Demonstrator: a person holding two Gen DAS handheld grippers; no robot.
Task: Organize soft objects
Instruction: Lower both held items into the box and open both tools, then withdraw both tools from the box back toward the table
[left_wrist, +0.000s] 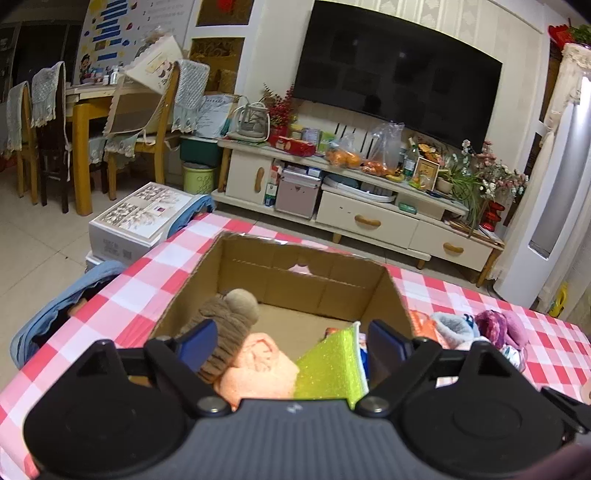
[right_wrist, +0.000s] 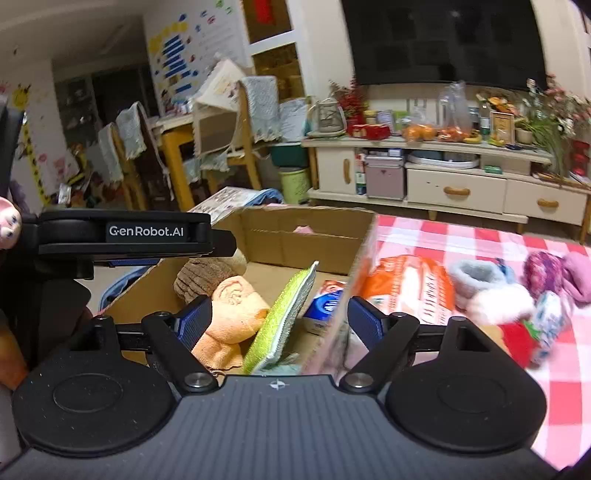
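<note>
An open cardboard box (left_wrist: 317, 284) (right_wrist: 295, 236) stands on the red-checked table (left_wrist: 147, 280). Inside lie a brown knit hat (left_wrist: 229, 325) (right_wrist: 203, 275), an orange towel (left_wrist: 258, 369) (right_wrist: 232, 314), a yellow-green sponge cloth (left_wrist: 332, 365) (right_wrist: 284, 317) and a blue-white packet (right_wrist: 325, 304). My left gripper (left_wrist: 291, 343) is open and empty above the box's near side. My right gripper (right_wrist: 279, 319) is open and empty over the box's right wall. Right of the box lie an orange packet (right_wrist: 410, 288), a grey-white slipper (right_wrist: 484, 288) (left_wrist: 452, 328) and purple-pink knitwear (right_wrist: 554, 273) (left_wrist: 498, 325).
The left gripper's body (right_wrist: 125, 232) sits close on the right wrist view's left. A white carton (left_wrist: 136, 218) and a blue bag (left_wrist: 55, 314) stand off the table's left edge. A TV cabinet (left_wrist: 369, 210) and dining chairs (left_wrist: 48, 129) stand beyond.
</note>
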